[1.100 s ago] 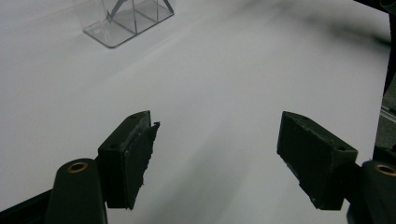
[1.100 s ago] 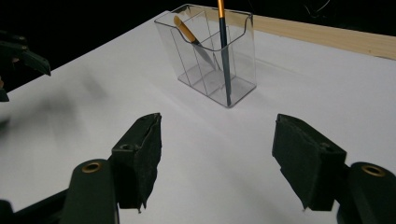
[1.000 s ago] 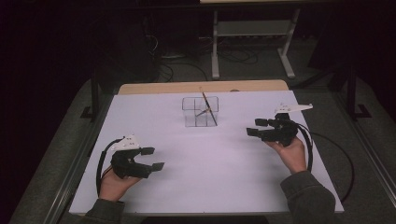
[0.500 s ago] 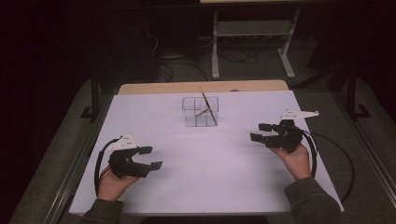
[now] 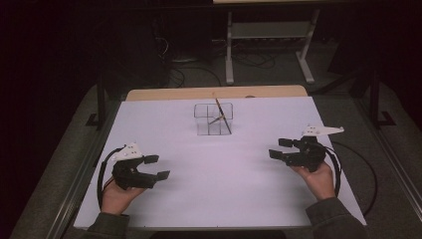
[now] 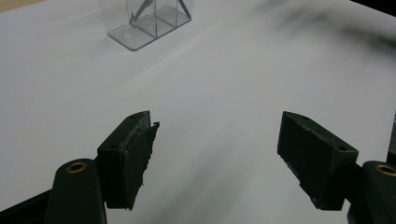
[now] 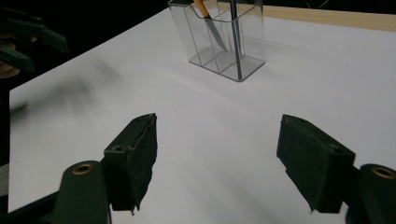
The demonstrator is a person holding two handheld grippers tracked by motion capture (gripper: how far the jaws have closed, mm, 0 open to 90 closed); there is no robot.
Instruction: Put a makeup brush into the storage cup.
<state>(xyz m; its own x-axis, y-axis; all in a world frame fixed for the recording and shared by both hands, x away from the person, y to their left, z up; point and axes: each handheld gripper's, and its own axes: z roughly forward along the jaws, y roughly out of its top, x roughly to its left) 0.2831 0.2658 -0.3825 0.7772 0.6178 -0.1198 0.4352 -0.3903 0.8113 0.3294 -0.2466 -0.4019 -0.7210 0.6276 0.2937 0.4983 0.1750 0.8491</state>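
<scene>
My right gripper point(image 7: 217, 158) and left gripper point(image 6: 217, 158) gape empty; the right gripper view resolves the clear organizer's point(image 7: 219, 37) orange-handled tool point(image 7: 201, 8).

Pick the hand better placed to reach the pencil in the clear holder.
Right, probably. The right tongs stand open and empty, slightly nearer the holder, and the pencil leans toward that side. The left tongs, also open, sit lower on the table.

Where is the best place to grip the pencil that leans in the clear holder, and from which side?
Probably grip the pencil by its upper end, which sticks out above the clear holder, coming from above. The holder's walls enclose its lower part, and the tilt leaves the top end free.
</scene>
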